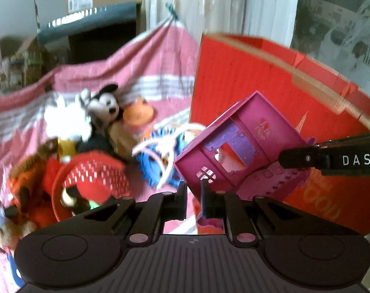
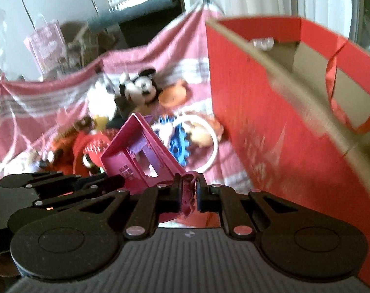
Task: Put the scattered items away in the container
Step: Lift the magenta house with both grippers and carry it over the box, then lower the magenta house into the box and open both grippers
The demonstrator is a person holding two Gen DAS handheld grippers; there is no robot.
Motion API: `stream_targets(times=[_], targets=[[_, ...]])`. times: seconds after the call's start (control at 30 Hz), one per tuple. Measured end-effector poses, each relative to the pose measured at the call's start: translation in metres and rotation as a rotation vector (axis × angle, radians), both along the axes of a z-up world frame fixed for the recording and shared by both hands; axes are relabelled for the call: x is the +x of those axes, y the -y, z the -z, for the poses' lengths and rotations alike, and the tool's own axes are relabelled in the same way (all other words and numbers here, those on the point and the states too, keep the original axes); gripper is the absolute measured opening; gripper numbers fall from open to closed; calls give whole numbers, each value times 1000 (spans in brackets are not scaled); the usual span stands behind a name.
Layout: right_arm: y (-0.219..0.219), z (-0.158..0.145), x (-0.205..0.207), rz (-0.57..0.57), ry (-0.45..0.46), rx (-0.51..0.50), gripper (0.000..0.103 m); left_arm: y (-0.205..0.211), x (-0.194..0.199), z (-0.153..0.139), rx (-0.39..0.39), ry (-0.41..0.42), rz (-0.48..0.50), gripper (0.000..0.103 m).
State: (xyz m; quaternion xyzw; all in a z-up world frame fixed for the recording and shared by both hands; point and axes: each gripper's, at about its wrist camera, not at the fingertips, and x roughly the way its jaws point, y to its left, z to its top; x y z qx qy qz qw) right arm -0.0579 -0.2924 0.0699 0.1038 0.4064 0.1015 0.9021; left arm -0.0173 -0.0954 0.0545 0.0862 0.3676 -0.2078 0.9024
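A magenta plastic toy house point(image 1: 241, 144) hangs tilted in the air beside the red cardboard box point(image 1: 246, 73). My left gripper point(image 1: 193, 195) is shut on its lower wall. My right gripper point(image 2: 188, 193) is shut on its other edge, and the house point(image 2: 141, 151) shows tilted in the right wrist view too. The right gripper's finger enters the left wrist view from the right point(image 1: 331, 158). The box's open top point(image 2: 282, 56) stands to the right. Soft toys, among them a Mickey Mouse plush point(image 1: 104, 107), lie on the pink cloth.
A red perforated basket point(image 1: 92, 178) lies on its side at the left with toys around it. A blue gear toy point(image 1: 158, 161), a white ring point(image 2: 209, 141) and an orange toy point(image 1: 138, 114) lie near the box. A pink striped cloth point(image 1: 141, 56) covers the surface.
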Motion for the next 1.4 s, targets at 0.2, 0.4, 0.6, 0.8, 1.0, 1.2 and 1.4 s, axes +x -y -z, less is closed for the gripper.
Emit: stream_targets(times=[0.2, 0.4, 0.6, 0.8, 1.0, 1.2, 1.4], targets=[[42, -42, -11, 31, 115, -9, 13, 45, -2, -40, -34, 95, 48, 6], [108, -73, -21, 130, 194, -40, 13, 121, -4, -74, -42, 162, 175, 6], [175, -81, -31, 222, 204, -83, 15, 203, -7, -82, -10, 173, 313, 8], [221, -57, -25, 234, 138, -80, 15, 262, -2, -62, 50, 110, 355, 8], [252, -33, -22, 179, 71, -43, 15, 295, -8, -42, 132, 81, 336, 8], [260, -15, -16, 58, -3, 14, 43, 307, -3, -31, 182, 36, 274, 20], [258, -2, -16, 21, -21, 29, 80, 314, 1, -33, 266, 115, 181, 77]])
